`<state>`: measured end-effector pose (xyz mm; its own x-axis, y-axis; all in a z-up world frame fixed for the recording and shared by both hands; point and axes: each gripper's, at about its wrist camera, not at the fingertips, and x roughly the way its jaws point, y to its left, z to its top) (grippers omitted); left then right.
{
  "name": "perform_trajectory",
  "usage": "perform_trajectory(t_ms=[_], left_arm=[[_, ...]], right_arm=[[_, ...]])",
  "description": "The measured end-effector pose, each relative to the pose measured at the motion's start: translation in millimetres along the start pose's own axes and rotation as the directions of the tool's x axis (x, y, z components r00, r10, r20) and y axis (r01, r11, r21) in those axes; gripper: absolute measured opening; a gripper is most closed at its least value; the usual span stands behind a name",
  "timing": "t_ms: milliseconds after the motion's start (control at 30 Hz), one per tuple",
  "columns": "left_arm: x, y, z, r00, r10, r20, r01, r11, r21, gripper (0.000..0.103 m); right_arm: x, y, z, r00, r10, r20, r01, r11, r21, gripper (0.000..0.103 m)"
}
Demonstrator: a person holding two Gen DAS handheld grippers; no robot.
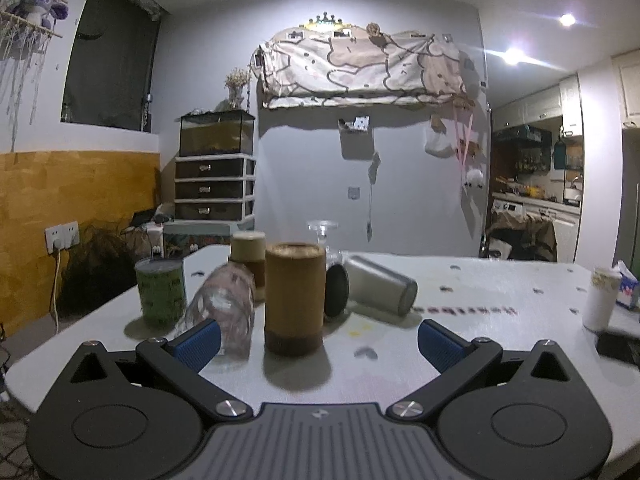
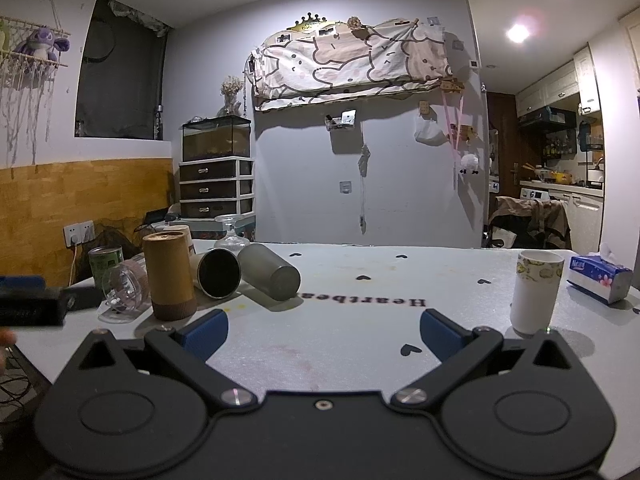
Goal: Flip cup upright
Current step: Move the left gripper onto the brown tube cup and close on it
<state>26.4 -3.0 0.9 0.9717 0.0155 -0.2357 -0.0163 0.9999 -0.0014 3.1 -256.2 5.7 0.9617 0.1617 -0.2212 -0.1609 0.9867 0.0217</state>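
Several cups lie on their sides on the white table [image 2: 360,344]. A grey cup [image 1: 380,289] [image 2: 270,276] lies with its base toward me. A dark-mouthed cup [image 2: 218,273] [image 1: 336,290] lies beside it. A clear glass cup [image 1: 224,304] [image 2: 122,284] lies tipped over at the left. A tall brown cylinder cup [image 1: 295,300] [image 2: 169,274] stands upright. My left gripper [image 1: 320,342] is open and empty, just in front of the brown cylinder and the clear glass. My right gripper [image 2: 324,334] is open and empty, over bare table.
A green can [image 1: 160,294] [image 2: 105,264] and a second brown cylinder [image 1: 248,258] stand at the left. A white patterned cup [image 2: 534,292] [image 1: 600,300] stands upright at the right, beside a tissue pack [image 2: 600,278]. An upturned wine glass [image 2: 230,236] stands behind.
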Motion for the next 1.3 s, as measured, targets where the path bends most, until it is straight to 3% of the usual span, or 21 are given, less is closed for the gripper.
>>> perform_trajectory(t_ms=[167, 233, 433, 533, 633, 800, 867, 933, 1133, 1300], left_arm=[[31, 4, 25, 0.998, 0.041, 0.039, -0.042, 0.999, 0.022, 0.101], [46, 6, 35, 0.998, 0.048, 0.041, -0.049, 0.999, 0.023, 0.095], [100, 4, 57, 0.997, 0.079, -0.02, -0.078, 0.996, 0.042, 0.094], [132, 3, 63, 0.991, 0.09, -0.101, -0.083, 0.994, 0.076, 0.094], [151, 4, 64, 0.984, 0.117, -0.135, -0.105, 0.99, 0.089, 0.094], [169, 5, 65, 0.974, 0.148, -0.173, -0.135, 0.987, 0.084, 0.09], [174, 8, 65, 0.969, 0.154, -0.196, -0.142, 0.987, 0.073, 0.075], [176, 12, 66, 0.968, 0.14, -0.207, -0.132, 0.99, 0.05, 0.07], [162, 5, 69, 0.962, 0.141, -0.232, -0.13, 0.989, 0.064, 0.069], [149, -11, 75, 0.957, 0.043, -0.286, -0.029, 0.998, 0.052, 0.069]], right_arm=[[-16, -7, 3, 1.0, 0.007, 0.009, -0.007, 1.0, -0.007, 0.103], [-18, -6, 3, 1.0, 0.012, 0.011, -0.012, 1.0, -0.014, 0.103], [-12, -3, -3, 1.0, 0.022, -0.004, -0.022, 1.0, -0.002, 0.103], [-11, -2, -5, 1.0, 0.023, -0.011, -0.023, 1.0, -0.004, 0.103], [-10, -2, -7, 1.0, 0.023, -0.013, -0.023, 1.0, -0.001, 0.103], [-11, -3, -10, 1.0, 0.023, -0.016, -0.023, 1.0, 0.005, 0.103], [-11, -3, -11, 1.0, 0.023, -0.017, -0.023, 1.0, 0.004, 0.103], [-11, -4, -11, 1.0, 0.022, -0.017, -0.022, 1.0, 0.005, 0.103], [-11, -7, -14, 1.0, 0.019, -0.012, -0.019, 1.0, 0.02, 0.103], [-9, -13, -17, 1.0, 0.019, -0.011, -0.018, 0.999, 0.042, 0.103]])
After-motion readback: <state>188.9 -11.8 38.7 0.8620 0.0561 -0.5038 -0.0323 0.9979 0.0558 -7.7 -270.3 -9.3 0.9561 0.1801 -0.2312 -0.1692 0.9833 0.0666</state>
